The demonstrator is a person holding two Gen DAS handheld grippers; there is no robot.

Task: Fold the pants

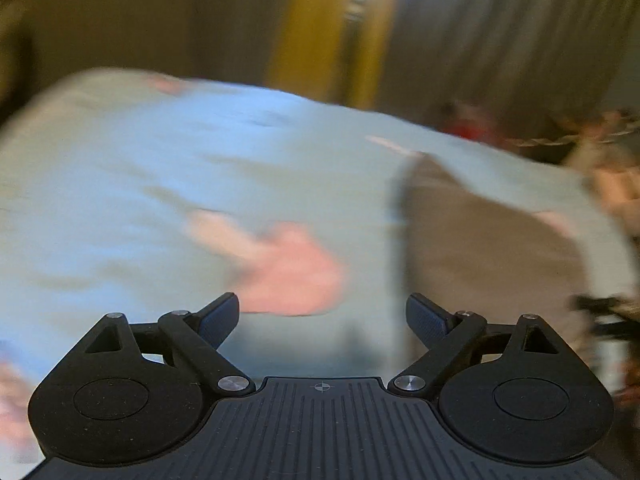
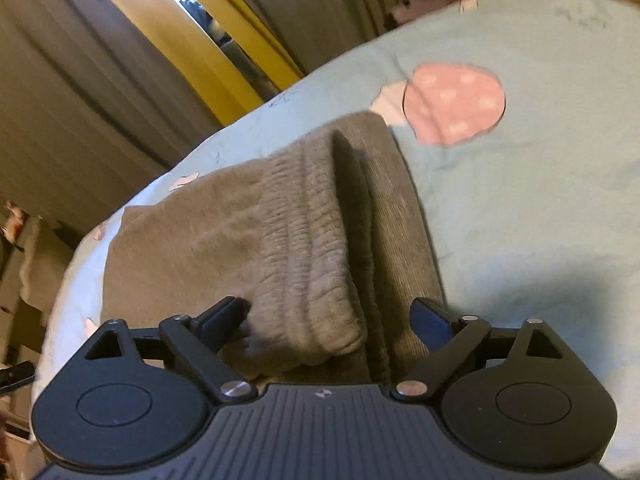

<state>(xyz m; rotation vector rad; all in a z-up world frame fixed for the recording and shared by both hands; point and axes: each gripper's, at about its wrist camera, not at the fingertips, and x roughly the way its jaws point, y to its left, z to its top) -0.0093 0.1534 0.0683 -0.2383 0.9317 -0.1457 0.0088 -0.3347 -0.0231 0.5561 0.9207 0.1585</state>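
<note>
Left gripper (image 1: pixel 322 316): released, empty | Right gripper (image 2: pixel 330 318): released, straddling folded pants (image 2: pixel 256 220) waistband at 12 o'clock | Bedsheet (image 2: pixel 520 200): beneath

1. Pants (image 2: pixel 256 240) lie folded on the bed (image 2: pixel 540 200), near its edge.
2. Waistband layer lies on top, directly before the right tool (image 2: pixel 332 320).
3. Curtains (image 2: pixel 80 100) hang behind the bed.
4. Left wrist view: pants (image 1: pixel 480 240) lie right of the left tool (image 1: pixel 322 316).

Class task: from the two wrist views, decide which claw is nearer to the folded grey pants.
Right. The right claw hangs open directly over the grey pants; the left claw is over light-blue bedding, pants off to its right.
</note>
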